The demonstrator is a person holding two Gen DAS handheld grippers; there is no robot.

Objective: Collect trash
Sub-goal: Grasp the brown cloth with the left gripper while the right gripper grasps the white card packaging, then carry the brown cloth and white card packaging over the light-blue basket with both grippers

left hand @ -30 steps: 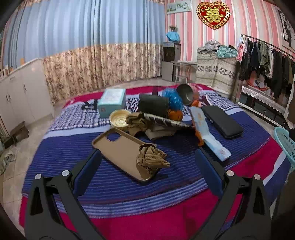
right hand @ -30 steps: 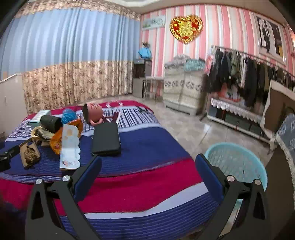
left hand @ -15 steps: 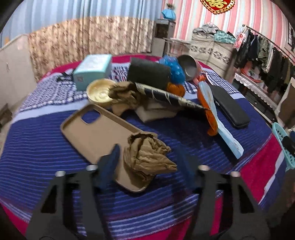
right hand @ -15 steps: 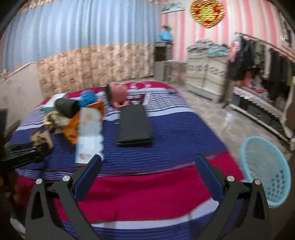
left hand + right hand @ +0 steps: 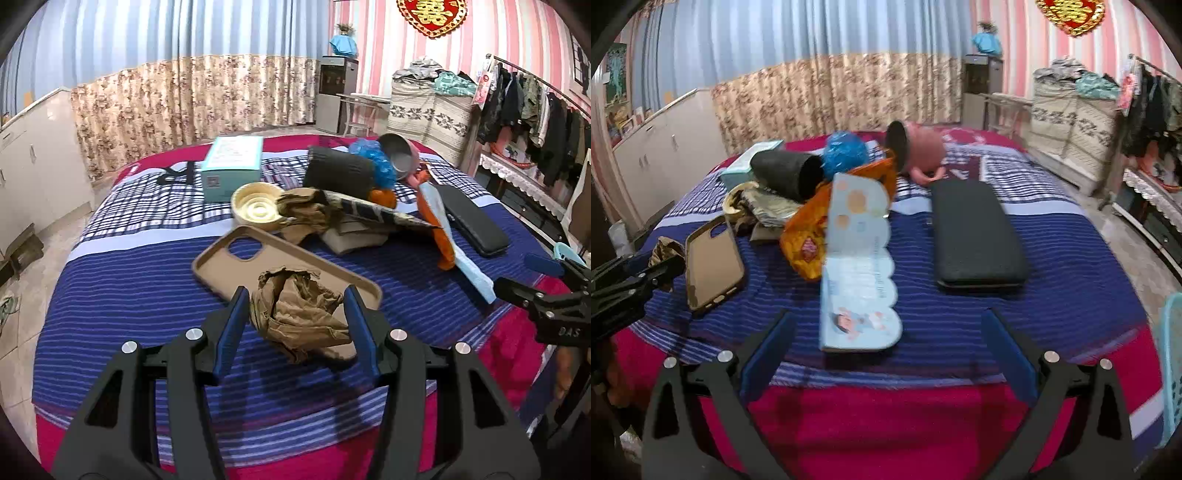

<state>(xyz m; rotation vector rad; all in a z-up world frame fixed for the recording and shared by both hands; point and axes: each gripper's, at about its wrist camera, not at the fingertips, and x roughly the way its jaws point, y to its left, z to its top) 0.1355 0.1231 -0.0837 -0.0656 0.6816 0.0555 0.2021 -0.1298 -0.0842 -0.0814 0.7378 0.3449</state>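
A crumpled brown paper wad [image 5: 299, 314] lies on the near end of a tan phone case [image 5: 236, 266] on the striped bed. My left gripper [image 5: 295, 291] is shut on the wad, one blue pad against each side. In the right wrist view the wad [image 5: 666, 247] shows at the far left, behind the left gripper [image 5: 646, 273]. My right gripper [image 5: 886, 315] stands open over the bed's red front edge, nothing between its fingers, just short of a light blue booklet [image 5: 860, 266]. It also appears at the right of the left wrist view as the right gripper [image 5: 532, 277].
A light blue basket [image 5: 1171, 369] stands on the floor right of the bed. On the bed lie an orange wrapper [image 5: 809, 236], a black case [image 5: 975, 236], a black cup [image 5: 786, 173], a blue bag [image 5: 846, 151], a pink pot [image 5: 919, 147], a teal box [image 5: 232, 162] and a yellow lid [image 5: 258, 210].
My left gripper moved forward and down and closed from wide open onto the paper wad. The right gripper swung left from the basket towards the bed and dipped.
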